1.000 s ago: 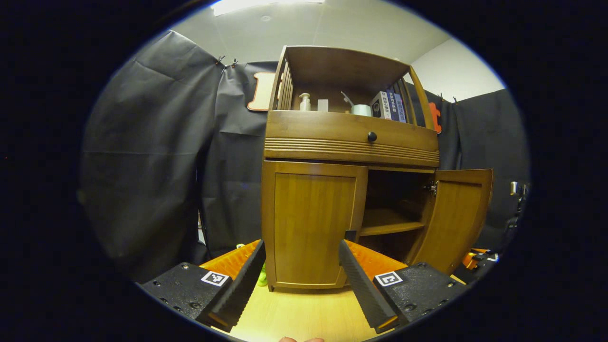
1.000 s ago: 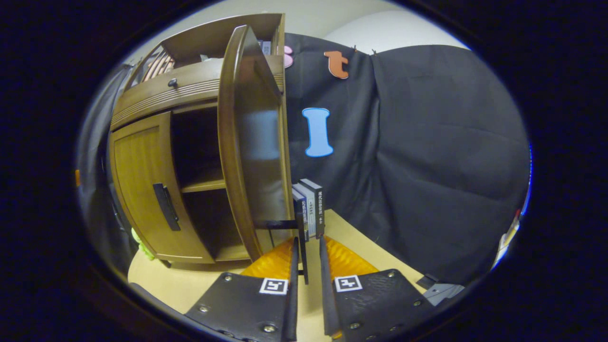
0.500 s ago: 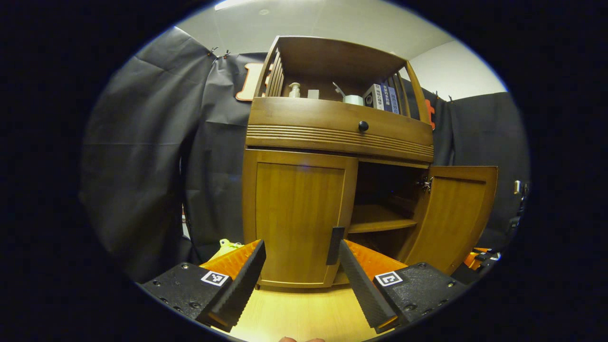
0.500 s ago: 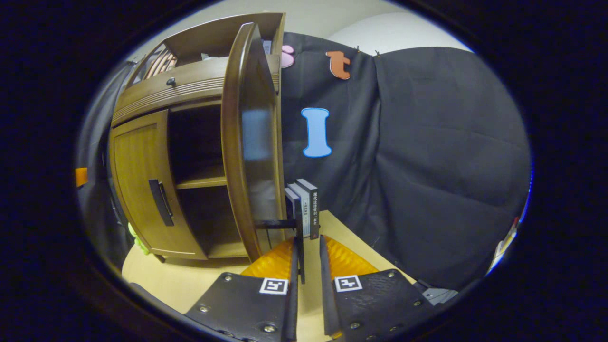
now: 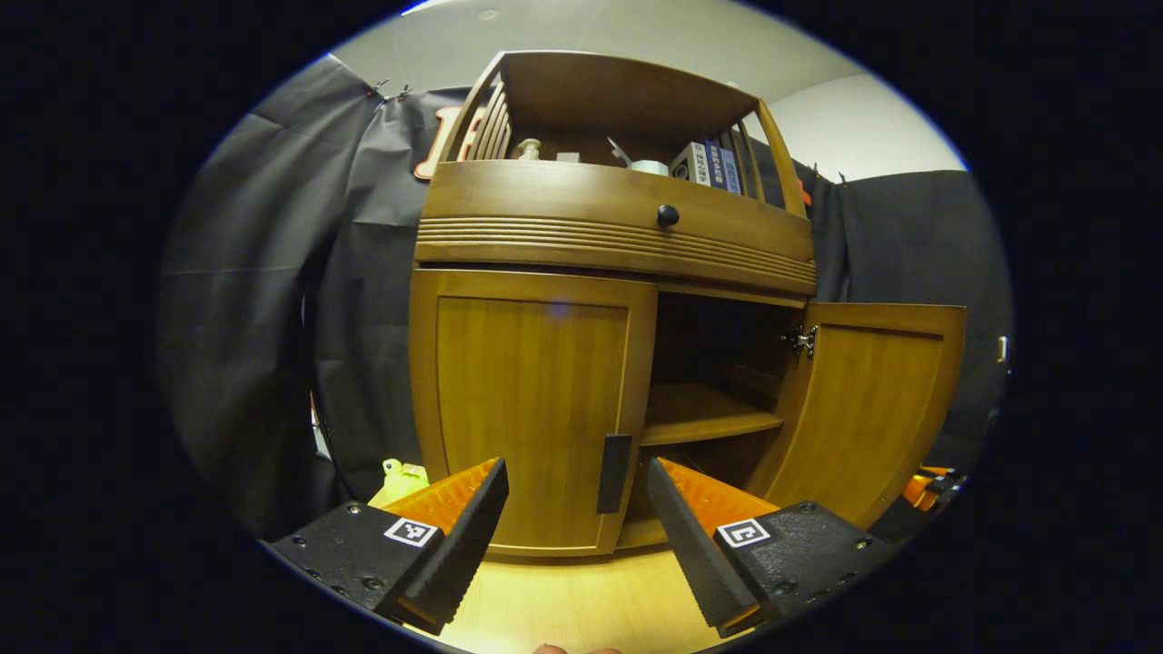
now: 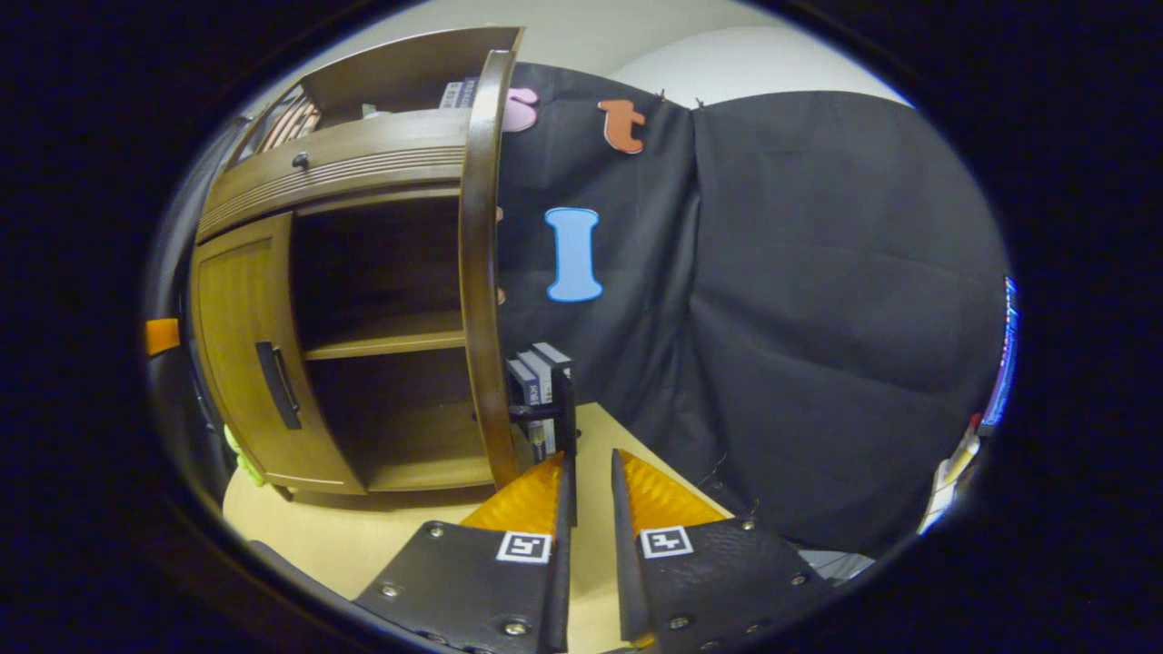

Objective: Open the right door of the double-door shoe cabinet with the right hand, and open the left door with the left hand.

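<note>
Left gripper (image 5: 574,509): jaws released, spread wide and holding nothing — hovering just in front of the left door (image 5: 531,409) of the shoe cabinet (image 5: 618,245), with the left door's dark vertical handle (image 5: 613,473) seen in the gap between the fingers but not touched. Left door shut flush against the cabinet front.

Right gripper (image 6: 589,495): jaws drawn nearly together, only a thin slit between them, with the right door's handle (image 6: 565,411) standing just ahead of the fingertips; contact cannot be told from the right gripper view. Right door (image 6: 482,272) swung out wide, seen edge-on there and as an open panel (image 5: 868,400) at the right in the left gripper view. Inner shelf (image 5: 704,413) bare behind the open door.

Cabinet standing toward the rear of the light wooden desk (image 5: 581,604), with a drawer and round dark knob (image 5: 668,215) above the doors. Books (image 5: 713,166) in the open top compartment — more books (image 6: 536,386) upright on the desk behind the open door. Something yellow-green (image 5: 400,474) by the cabinet's left foot.
</note>
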A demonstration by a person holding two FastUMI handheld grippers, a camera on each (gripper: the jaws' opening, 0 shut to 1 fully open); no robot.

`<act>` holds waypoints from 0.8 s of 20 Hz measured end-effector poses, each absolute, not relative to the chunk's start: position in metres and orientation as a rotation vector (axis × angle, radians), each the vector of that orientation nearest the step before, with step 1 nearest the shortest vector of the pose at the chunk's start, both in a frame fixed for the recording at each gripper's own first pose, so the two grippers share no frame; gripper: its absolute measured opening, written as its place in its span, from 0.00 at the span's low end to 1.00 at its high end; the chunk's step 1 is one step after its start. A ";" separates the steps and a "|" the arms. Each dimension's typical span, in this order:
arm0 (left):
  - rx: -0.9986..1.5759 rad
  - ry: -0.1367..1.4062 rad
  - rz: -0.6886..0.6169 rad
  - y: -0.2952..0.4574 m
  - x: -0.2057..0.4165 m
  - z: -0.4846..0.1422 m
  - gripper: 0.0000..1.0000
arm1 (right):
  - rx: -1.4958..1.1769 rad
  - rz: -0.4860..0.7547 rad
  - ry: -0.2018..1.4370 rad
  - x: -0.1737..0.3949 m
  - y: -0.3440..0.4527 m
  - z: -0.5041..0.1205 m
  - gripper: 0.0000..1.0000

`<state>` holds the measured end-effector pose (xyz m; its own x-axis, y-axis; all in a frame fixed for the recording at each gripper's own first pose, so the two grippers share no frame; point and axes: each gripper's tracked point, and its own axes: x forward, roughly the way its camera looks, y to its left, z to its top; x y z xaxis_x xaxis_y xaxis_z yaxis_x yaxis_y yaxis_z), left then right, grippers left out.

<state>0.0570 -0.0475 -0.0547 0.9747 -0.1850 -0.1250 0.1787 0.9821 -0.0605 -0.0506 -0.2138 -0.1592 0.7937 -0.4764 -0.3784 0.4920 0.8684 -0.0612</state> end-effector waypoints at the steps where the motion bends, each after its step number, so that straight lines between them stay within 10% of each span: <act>1: -0.045 0.132 -0.190 -0.051 0.063 -0.057 0.96 | 0.044 -0.538 0.392 -0.054 -0.219 -0.158 0.22; 16: -0.007 0.276 -0.248 -0.095 0.150 -0.136 0.94 | 0.057 -0.695 0.366 -0.115 -0.275 -0.131 0.22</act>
